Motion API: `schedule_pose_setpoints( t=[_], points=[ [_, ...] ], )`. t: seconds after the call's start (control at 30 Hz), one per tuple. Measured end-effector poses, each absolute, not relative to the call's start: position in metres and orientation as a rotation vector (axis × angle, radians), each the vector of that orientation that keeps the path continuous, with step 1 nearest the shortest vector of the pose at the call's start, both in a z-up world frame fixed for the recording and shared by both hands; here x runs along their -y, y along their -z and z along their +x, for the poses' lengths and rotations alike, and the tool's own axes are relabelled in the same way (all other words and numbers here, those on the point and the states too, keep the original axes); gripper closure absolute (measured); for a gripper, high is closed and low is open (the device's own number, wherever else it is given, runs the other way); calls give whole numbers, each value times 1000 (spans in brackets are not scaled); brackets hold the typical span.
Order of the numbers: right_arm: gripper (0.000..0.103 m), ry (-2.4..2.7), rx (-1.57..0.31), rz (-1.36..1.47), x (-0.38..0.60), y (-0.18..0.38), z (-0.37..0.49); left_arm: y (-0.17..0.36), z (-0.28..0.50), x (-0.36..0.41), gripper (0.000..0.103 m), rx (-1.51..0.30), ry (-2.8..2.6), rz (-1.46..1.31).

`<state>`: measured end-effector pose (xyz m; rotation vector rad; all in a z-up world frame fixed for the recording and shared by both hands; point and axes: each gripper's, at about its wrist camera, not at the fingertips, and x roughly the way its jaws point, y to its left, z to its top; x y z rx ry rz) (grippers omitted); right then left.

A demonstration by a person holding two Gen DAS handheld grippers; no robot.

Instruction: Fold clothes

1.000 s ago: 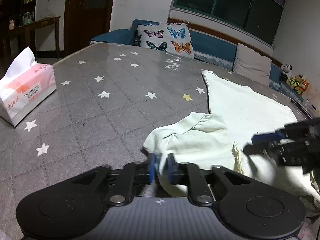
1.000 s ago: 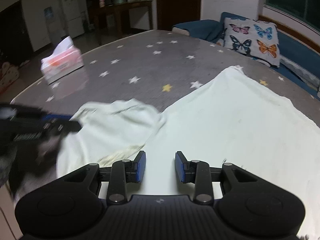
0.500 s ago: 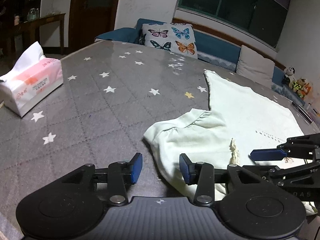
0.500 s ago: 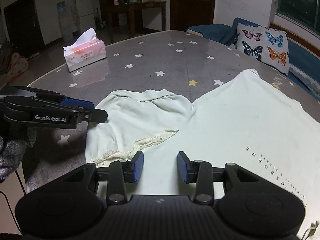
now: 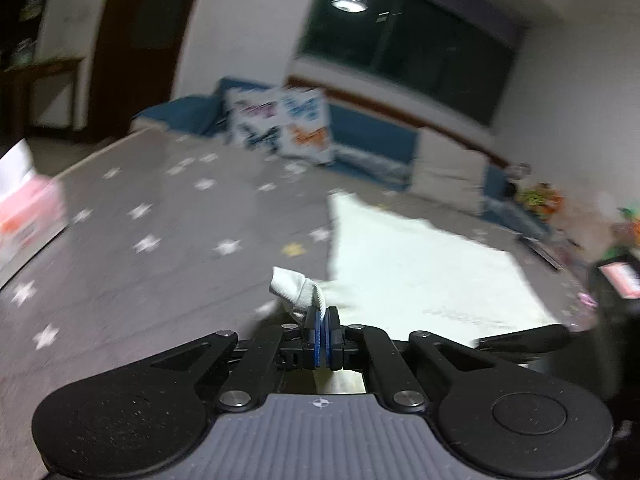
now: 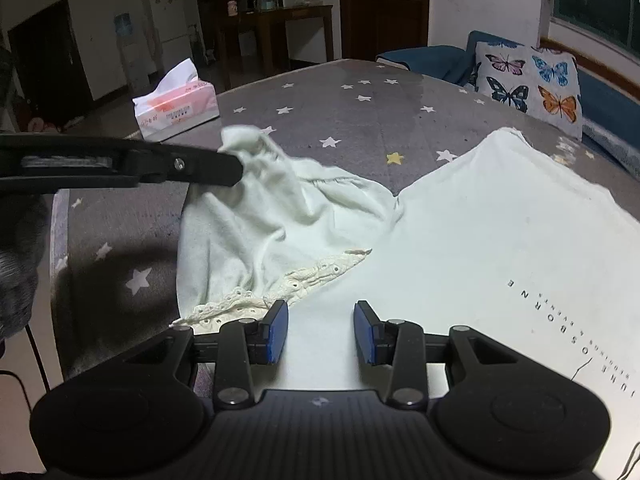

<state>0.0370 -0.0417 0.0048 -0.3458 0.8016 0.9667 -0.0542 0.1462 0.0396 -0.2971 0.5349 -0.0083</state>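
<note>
Left gripper (image 5: 323,320): clamping sleeve (image 6: 256,148), lifting it off table (image 6: 360,120) (left view blurred).
Right gripper (image 6: 320,330): jaws apart, hovering over shirt (image 6: 500,232).

A grey table (image 6: 360,128) patterned with white stars and one yellow star fills the middle of the right wrist view. A pale garment (image 6: 480,232) lies spread across its right half, its lace-trimmed sleeve (image 6: 260,240) bunched toward centre left. A pink tissue box (image 6: 176,108) sits at the upper left, near the table's far edge.
</note>
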Motion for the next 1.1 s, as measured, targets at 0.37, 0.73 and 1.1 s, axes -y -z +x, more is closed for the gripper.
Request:
schedule_pose_setpoints(
  t=[0.37, 0.73, 1.1],
  points=[
    [66, -876, -830, -257, 83, -9, 57, -33, -51, -78, 101, -540, 305, -102],
    [66, -746, -760, -186, 122, -31, 84, -7, -58, -60, 92, -665, 396, -6],
    [67, -858, -771, -120, 79, -34, 109, -17, -46, -95, 61, -636, 190, -66]
  ],
)
